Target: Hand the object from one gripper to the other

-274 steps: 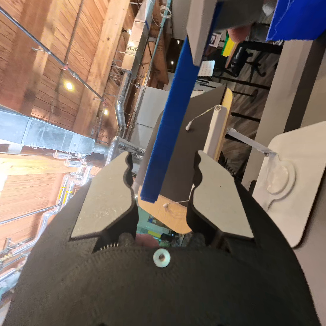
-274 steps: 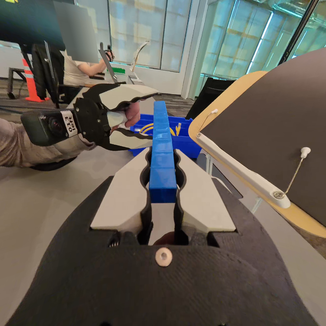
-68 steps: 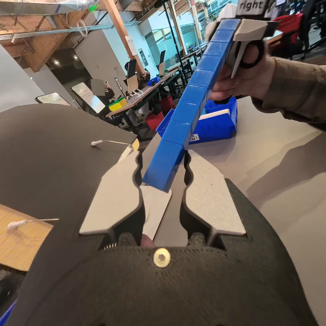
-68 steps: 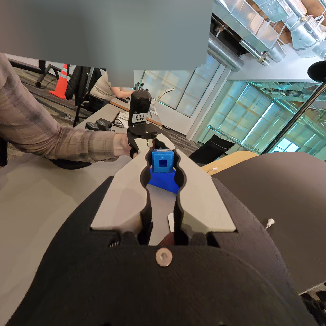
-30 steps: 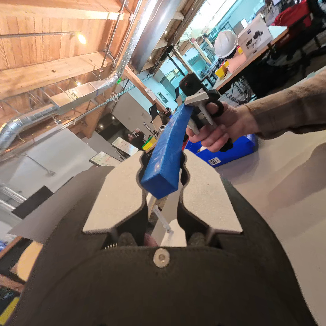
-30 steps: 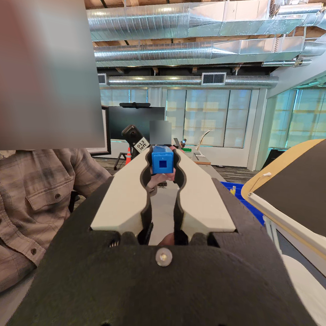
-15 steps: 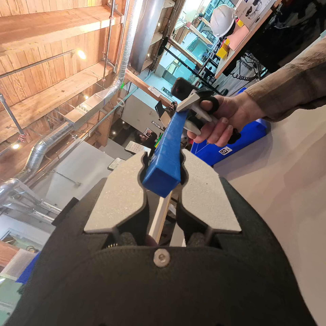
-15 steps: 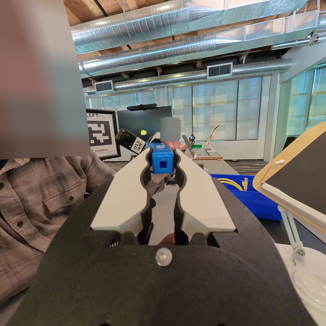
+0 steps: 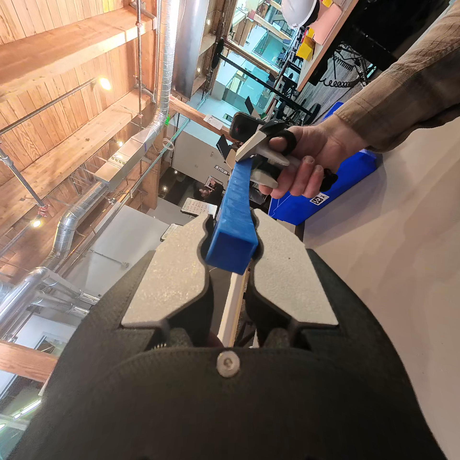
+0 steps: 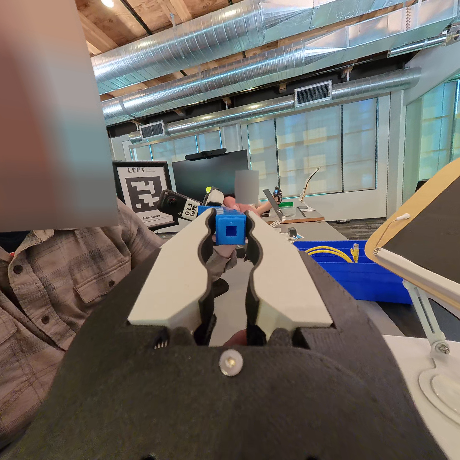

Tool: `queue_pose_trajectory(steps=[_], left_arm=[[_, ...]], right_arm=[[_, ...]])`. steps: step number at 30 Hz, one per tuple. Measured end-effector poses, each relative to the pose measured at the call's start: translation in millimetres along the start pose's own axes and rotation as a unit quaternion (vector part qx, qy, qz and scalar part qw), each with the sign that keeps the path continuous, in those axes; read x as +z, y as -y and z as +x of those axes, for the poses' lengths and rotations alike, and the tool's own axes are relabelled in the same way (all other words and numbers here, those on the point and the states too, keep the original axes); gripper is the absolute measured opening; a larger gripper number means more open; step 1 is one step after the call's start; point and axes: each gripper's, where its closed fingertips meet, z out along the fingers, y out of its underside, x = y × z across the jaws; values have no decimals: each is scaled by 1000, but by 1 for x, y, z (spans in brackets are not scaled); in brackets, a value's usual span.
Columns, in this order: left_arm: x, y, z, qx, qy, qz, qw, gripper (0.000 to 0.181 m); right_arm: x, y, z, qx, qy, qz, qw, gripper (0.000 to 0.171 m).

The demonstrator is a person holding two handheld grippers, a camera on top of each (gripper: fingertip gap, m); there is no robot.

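Grey tabletop (image 9: pixel 388 273) below, 1 blue bin (image 10: pixel 353 273) at far edge. 2 grippers up in air, facing each other: left gripper (image 9: pixel 230 242) jaws narrow, clamped on near end of 1 blue bar (image 9: pixel 234 219); right gripper (image 10: pixel 230 230) jaws narrow, gripping other end. Vs 0.5 s ago: left tilted further, bar held both ends as before.

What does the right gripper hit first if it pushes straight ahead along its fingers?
Likely the left gripper, clamped on the far end of the long blue square bar that the right gripper holds end-on. Depth is unclear, but the bar runs straight between them.
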Motion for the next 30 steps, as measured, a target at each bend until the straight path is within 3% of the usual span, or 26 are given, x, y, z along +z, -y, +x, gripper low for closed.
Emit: queue_pose_trajectory(steps=[10, 16, 22, 30], left_arm=[[2, 0, 3, -16, -1, 8, 1000, 27], [3, 4, 3, -65, -6, 33, 997, 27], [-2, 6, -6, -154, -15, 71, 985, 26], [-4, 2, -4, -266, -60, 104, 956, 26]], right_arm=[[1, 1, 1, -9, -9, 7, 1000, 22], [7, -2, -6, -48, -9, -13, 999, 37], [9, -12, -9, -167, -47, -94, 980, 51], [16, -23, -12, -259, -72, -164, 949, 49]])
